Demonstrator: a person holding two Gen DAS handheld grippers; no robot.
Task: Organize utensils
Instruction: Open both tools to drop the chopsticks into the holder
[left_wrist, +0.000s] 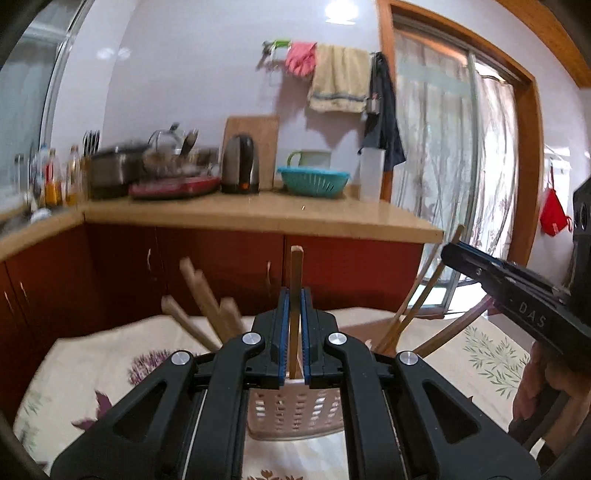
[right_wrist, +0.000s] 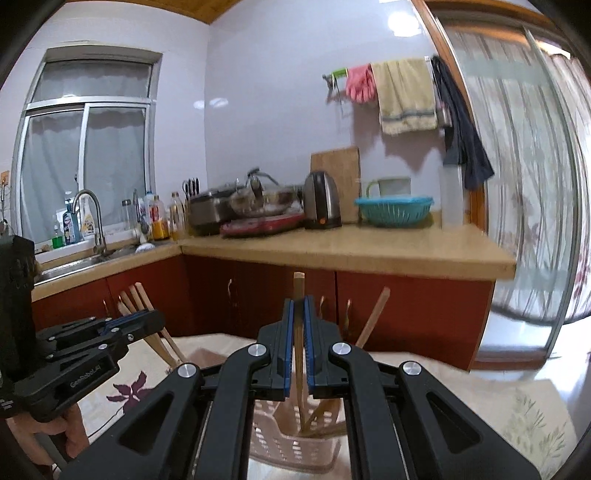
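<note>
Two grippers, left gripper (left_wrist: 295, 301) and right gripper (right_wrist: 299, 308), each pinch an upright chopstick (left_wrist: 296, 269) between their jaws.

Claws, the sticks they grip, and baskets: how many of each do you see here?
Claws: 2 (left claw, right claw)
Gripped chopsticks: 2 (left chopstick, right chopstick)
Basket: 1
Total: 5

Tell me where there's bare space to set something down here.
The counter is bare in front of the teal basket out to its right end. The floral tablecloth is free right of the pink holder. It is crowded from the kettle to the sink, and inside the holder.
</note>
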